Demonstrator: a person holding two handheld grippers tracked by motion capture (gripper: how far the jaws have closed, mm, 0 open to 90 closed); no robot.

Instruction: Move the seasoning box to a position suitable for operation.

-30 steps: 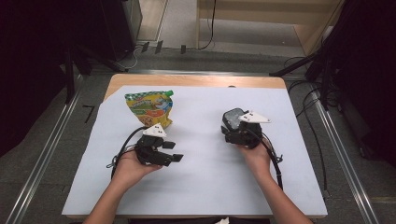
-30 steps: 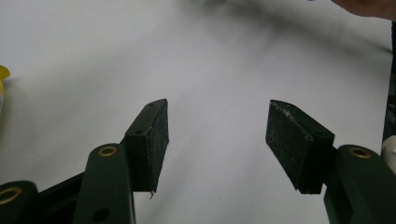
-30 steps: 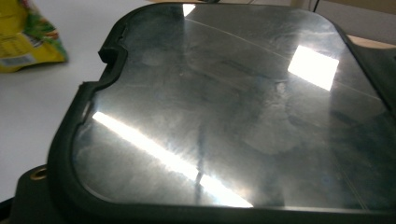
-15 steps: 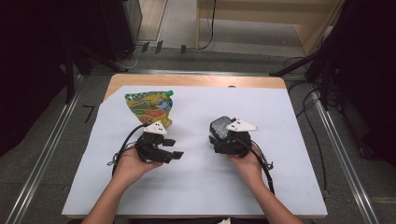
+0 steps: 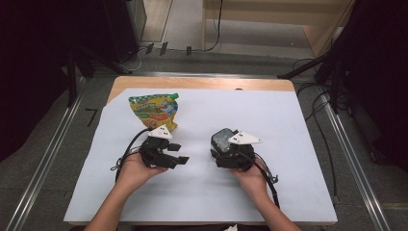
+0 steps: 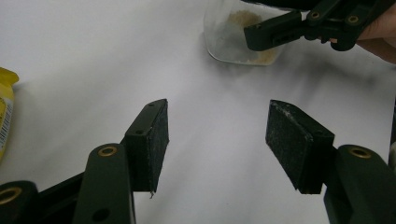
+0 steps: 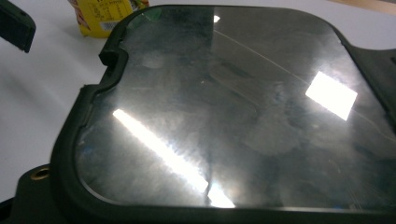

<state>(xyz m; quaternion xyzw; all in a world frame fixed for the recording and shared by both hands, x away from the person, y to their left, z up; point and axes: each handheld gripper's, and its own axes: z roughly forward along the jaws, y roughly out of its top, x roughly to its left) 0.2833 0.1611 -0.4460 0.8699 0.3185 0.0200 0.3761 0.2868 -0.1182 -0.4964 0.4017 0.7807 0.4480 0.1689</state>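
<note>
No text can be read with certainty. The yellow pouch [image 5: 155, 111] carries coloured print too small to make out in the high view. In the left gripper view a barcode shows at its edge [image 6: 4, 121], digits illegible; in the right gripper view its label [image 7: 109, 16] bears blurred lettering and a barcode.

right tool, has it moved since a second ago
Yes. In the high view the right tool, carrying a lidded clear container, has shifted left across the white sheet, toward the left tool and the yellow pouch, which lies where it was.
</note>
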